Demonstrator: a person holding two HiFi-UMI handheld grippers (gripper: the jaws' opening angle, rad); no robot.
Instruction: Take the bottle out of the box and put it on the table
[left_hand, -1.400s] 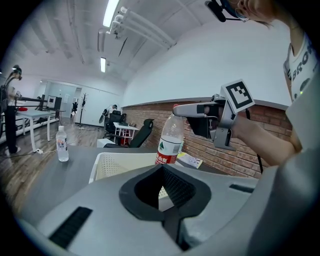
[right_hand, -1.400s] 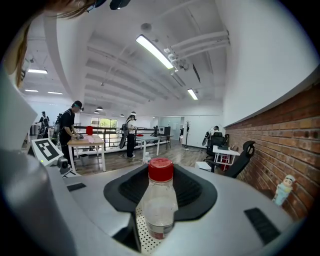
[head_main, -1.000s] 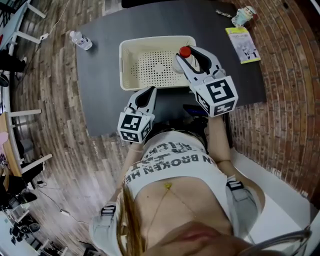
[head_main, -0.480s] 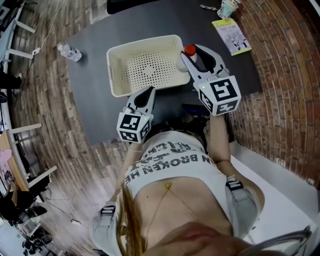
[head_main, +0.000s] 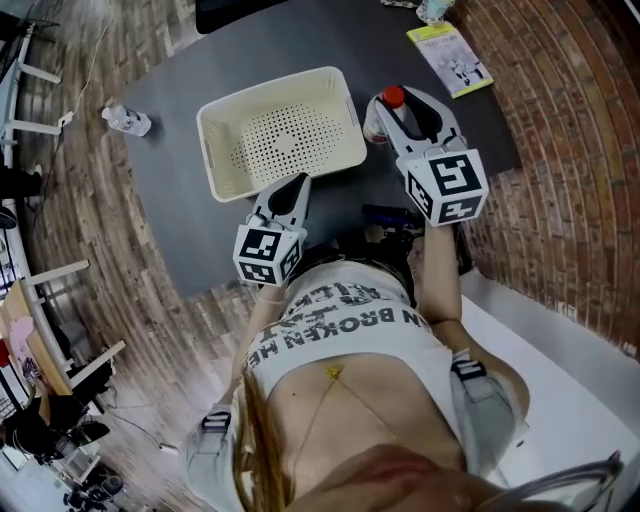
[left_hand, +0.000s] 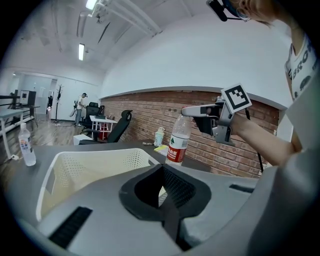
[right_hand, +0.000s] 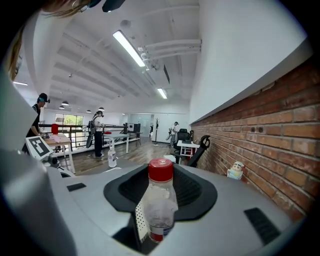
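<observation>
My right gripper (head_main: 410, 112) has the bottle (head_main: 377, 128) clamped between its pads, just under the red cap, with the jaws standing fairly wide around the neck. The bottle hangs upright, already out of the box (head_main: 205, 150) and just to the right of its right-hand wall in the head view, over the dark table (head_main: 250, 40). From the left gripper view its base looks close to the tabletop, but I cannot tell whether it touches yet.

My left gripper (head_main: 292, 190) is closed on nothing. It sits at the near edge of the box, lower centre of the head view, well clear of the bottle.

What remains, as I judge it, is the set-down. I want the bottle truly vertical before I lower it, because I hold it high up and the body could swing below my pads. I should pick a bare patch to the right of the box, far enough from the wall that the base does not catch the rim, and short of the booklet (head_main: 448, 55) at the upper right. I lower slowly until the base rests flat, then open the jaws evenly so neither pad drags the neck sideways. Then I draw back along the line of the jaws without brushing the cap.
</observation>
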